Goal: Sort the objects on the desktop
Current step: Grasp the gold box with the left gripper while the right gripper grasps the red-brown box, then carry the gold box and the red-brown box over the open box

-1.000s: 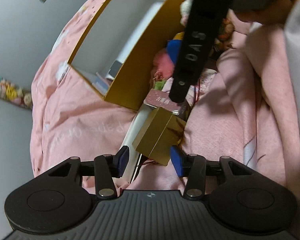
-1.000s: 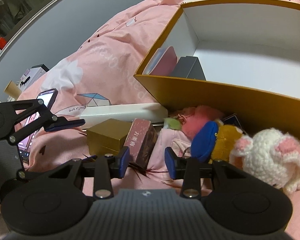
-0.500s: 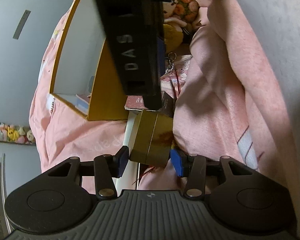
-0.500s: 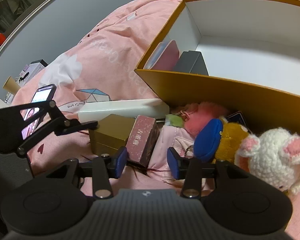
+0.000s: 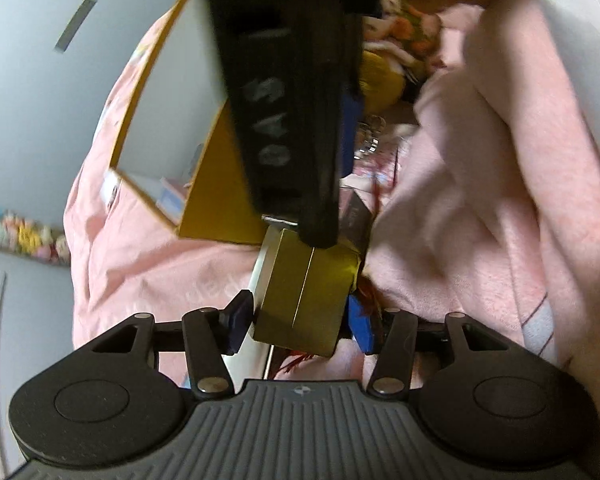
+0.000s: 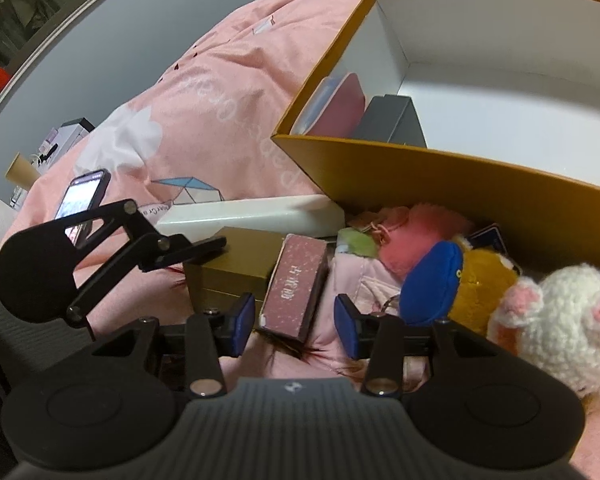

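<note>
Pink bedspread (image 6: 220,120), big yellow box (image 6: 440,176) open on it. My left hand-held gripper (image 5: 298,320) straddles the gold box (image 5: 304,300), jaws opening, pads not clearly pressing. My right hand-held gripper (image 6: 296,322) is half open around the near end of the maroon box (image 6: 296,288), not clamped. To do it well: center the pads on flat sides, close square, lift clear of the plush toys (image 6: 500,292), drop into the yellow box.

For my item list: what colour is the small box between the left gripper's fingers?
Gold box; clearest in the left wrist view.
</note>
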A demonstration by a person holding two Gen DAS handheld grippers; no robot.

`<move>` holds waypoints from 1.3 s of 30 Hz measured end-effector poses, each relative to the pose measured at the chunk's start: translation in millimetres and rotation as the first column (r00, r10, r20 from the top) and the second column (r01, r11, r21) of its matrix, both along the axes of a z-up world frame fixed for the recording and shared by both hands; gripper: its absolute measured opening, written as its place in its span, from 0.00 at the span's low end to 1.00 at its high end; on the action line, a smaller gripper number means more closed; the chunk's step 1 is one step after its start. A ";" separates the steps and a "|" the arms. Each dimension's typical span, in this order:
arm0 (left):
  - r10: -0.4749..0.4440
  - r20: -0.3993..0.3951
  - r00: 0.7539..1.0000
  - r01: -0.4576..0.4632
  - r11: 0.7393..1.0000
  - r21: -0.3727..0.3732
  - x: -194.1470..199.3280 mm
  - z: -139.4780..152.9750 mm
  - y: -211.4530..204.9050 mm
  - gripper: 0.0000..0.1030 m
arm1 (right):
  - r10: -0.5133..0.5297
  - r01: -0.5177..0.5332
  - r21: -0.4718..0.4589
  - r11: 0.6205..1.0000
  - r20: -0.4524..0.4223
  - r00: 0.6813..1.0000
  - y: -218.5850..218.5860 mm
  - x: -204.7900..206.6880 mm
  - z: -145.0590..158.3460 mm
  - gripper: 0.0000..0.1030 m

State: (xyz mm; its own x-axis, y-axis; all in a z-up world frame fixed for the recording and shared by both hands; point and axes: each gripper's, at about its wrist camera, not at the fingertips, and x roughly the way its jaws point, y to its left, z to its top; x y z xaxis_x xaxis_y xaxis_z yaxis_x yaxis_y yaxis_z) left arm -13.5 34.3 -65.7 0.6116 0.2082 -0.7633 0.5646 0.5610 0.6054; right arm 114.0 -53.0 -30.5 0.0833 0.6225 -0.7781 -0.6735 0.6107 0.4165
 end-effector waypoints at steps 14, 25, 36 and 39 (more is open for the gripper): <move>0.270 -0.212 0.939 -0.336 0.845 -0.416 35.4 37.8 58.0 0.57 | 0.023 -0.022 -0.024 0.999 0.019 1.000 12.4 8.9 -1.2 0.43; 0.317 -0.234 0.919 -0.392 0.799 -0.456 37.1 41.9 60.8 0.56 | 0.076 -0.069 -0.064 0.996 0.105 0.992 20.9 -0.2 2.7 0.31; 0.460 -0.384 0.801 -0.591 0.499 -0.634 46.0 74.3 117.9 0.53 | 0.035 -0.035 -0.004 0.999 0.004 0.999 11.2 3.6 -3.1 0.30; 0.469 -0.409 0.783 -0.608 0.433 -0.666 47.3 83.8 127.6 0.53 | 0.006 -0.006 0.025 1.000 -0.006 1.000 3.1 5.4 2.7 0.28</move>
